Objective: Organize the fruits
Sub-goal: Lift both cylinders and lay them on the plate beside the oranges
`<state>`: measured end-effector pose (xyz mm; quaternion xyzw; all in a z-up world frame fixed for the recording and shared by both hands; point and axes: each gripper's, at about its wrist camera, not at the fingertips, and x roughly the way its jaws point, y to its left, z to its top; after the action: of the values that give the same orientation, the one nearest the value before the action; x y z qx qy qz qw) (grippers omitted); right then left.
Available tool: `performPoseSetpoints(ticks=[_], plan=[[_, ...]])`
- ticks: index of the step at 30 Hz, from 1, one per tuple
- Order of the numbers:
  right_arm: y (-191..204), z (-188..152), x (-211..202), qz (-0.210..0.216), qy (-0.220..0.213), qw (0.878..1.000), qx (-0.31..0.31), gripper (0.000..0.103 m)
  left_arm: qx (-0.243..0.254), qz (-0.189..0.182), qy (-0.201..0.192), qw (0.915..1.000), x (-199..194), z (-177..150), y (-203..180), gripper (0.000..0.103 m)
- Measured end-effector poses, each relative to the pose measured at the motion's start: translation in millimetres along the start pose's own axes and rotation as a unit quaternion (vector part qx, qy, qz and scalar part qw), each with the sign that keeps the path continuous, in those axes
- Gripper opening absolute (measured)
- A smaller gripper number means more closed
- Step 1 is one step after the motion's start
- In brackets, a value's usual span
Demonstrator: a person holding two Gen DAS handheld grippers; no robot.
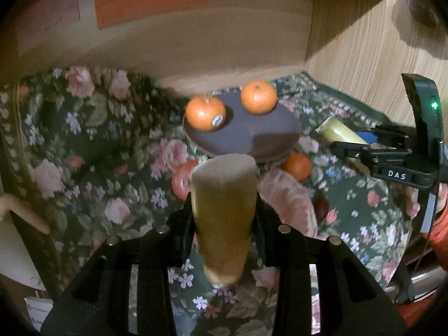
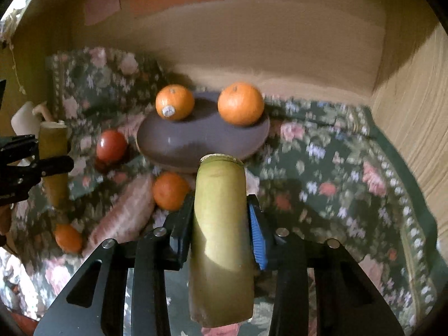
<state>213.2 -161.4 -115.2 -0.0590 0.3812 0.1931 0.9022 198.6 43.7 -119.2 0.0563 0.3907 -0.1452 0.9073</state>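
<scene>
A dark purple plate (image 1: 246,137) (image 2: 196,142) sits on a floral cloth and carries two oranges (image 1: 205,112) (image 1: 258,96) (image 2: 175,102) (image 2: 240,103). My left gripper (image 1: 224,212) is shut on a yellow-green banana piece (image 1: 224,215) held above the cloth, short of the plate. My right gripper (image 2: 221,218) is shut on another banana piece (image 2: 221,224), also short of the plate; it shows at right in the left wrist view (image 1: 352,151). Loose on the cloth lie an orange (image 1: 297,165) (image 2: 170,190), a red apple (image 2: 111,146), another orange (image 2: 68,238) and a pinkish long piece (image 2: 126,212).
A beige wall (image 1: 224,42) stands right behind the plate, and a wood-grain panel (image 2: 414,117) closes the right side. A white object (image 1: 16,238) sits at the left edge. The floral cloth (image 2: 336,168) stretches to the right of the plate.
</scene>
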Motion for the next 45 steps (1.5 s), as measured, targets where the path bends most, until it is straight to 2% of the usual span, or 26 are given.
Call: performPoseSetpoints(ticks=[10,19,28,38,42,45], plan=[[9.7,36.6,4.0,0.004,-0.044,0.999,-0.003,0.033,-0.006,-0.007,-0.042,0.9991,-4.8,33.9,-1.2,0.036],[22.0,69.2,34.8,0.010,-0.043,0.999,-0.013,0.033,-0.014,-0.014,-0.061,0.9980,4.6,57.5,5.1,0.036],[26.6,95.6,80.0,0.015,-0.018,1.000,-0.011,0.033,-0.024,-0.022,-0.054,0.9980,25.4,69.0,15.9,0.036],[24.3,104.0,115.5,0.004,0.031,0.999,-0.021,0.034,-0.029,-0.034,-0.043,0.9981,48.0,80.3,22.3,0.036],[22.0,110.0,104.2,0.002,0.009,1.000,-0.023,0.035,-0.034,-0.039,-0.038,0.9980,54.2,82.9,22.4,0.036],[15.9,114.7,87.5,0.008,-0.008,1.000,-0.016,0.040,-0.032,-0.042,-0.030,0.9981,59.4,84.5,20.3,0.036]])
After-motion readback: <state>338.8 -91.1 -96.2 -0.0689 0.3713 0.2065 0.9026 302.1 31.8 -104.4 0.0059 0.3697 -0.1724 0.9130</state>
